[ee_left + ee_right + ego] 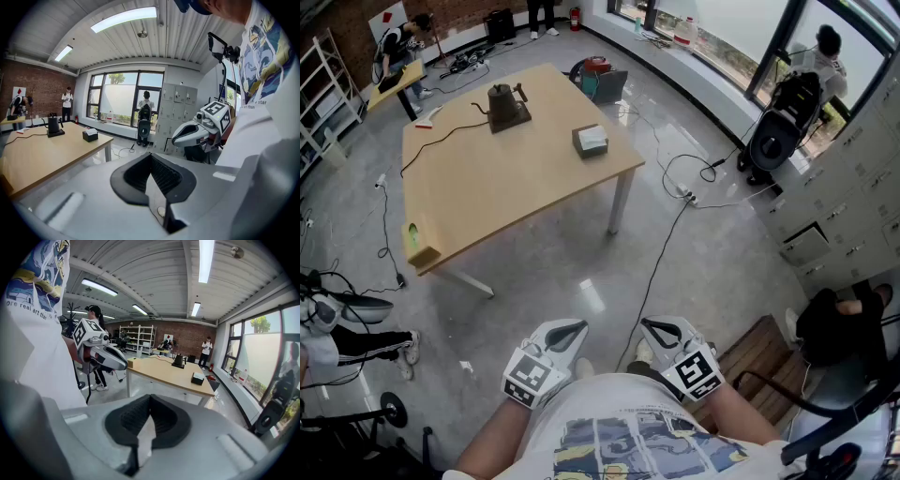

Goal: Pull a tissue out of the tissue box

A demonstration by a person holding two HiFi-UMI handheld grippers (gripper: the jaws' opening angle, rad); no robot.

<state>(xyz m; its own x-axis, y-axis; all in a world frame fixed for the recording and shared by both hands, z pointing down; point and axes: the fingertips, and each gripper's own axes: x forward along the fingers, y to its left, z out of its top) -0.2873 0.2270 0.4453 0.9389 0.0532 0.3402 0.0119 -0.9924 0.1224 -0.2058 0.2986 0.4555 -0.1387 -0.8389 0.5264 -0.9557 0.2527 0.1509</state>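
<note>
The dark tissue box with a white tissue sticking out stands near the right edge of a light wooden table, far ahead of me. It also shows small in the left gripper view and the right gripper view. Both grippers are held close to my chest, well short of the table. My left gripper is shut with nothing in it. My right gripper is shut and empty too. They sit side by side, tips pointing forward and slightly down.
A black kettle on a base stands on the table with a cable trailing left. Cables cross the grey floor. Grey lockers line the right side, a black machine stands by the window, and a wooden pallet lies by my right.
</note>
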